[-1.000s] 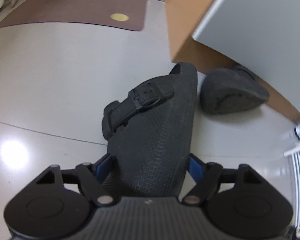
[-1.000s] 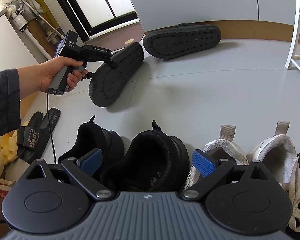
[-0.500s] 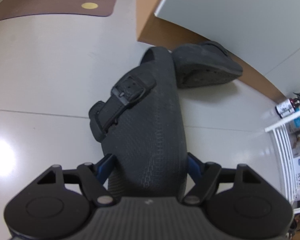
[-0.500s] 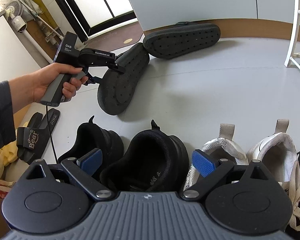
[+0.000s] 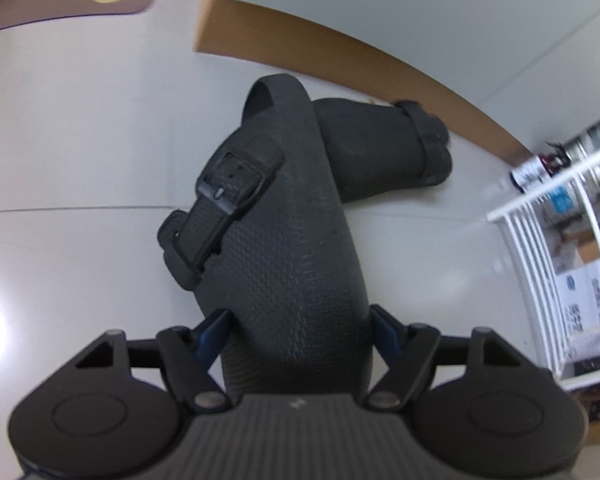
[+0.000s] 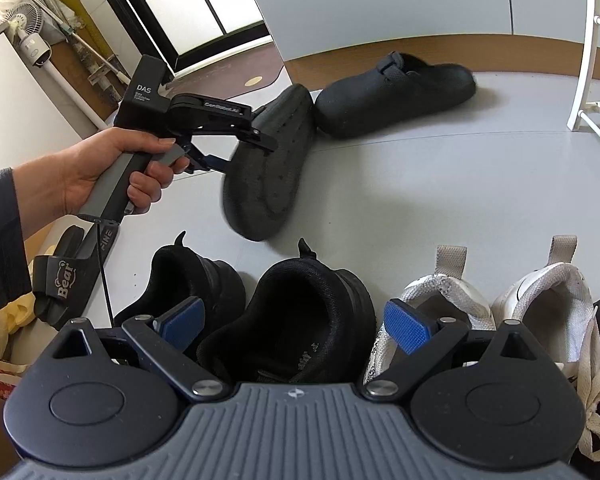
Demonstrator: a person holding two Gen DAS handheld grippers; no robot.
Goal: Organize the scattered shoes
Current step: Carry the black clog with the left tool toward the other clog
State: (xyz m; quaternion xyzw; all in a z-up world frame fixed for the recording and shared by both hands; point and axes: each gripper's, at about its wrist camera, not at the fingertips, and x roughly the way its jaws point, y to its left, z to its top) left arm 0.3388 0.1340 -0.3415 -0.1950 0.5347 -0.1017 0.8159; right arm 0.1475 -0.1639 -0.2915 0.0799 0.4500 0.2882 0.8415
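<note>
My left gripper (image 5: 300,330) is shut on a black clog (image 5: 288,240) and holds it on its side, buckle strap to the left. In the right wrist view this left gripper (image 6: 236,152) carries that clog (image 6: 268,176) sole outward, just above the floor. The matching black clog (image 6: 396,88) now stands upright by the wall; it shows behind the held one in the left wrist view (image 5: 376,152). My right gripper (image 6: 296,324) is open and empty above a row of shoes: two black sneakers (image 6: 300,320) and two white sneakers (image 6: 540,304).
A black "Bear" slide sandal (image 6: 64,284) lies at the left beside yellow bags. A white wire rack (image 5: 556,248) stands at the right, its legs also in the right wrist view (image 6: 588,80). A brown doormat (image 5: 72,0) lies by the door. Brown skirting (image 5: 340,52) runs along the wall.
The left gripper has carried the clog to the right and nearer the shoe row. The second clog, tipped sole-out before, now stands upright. The right gripper has stayed still.
</note>
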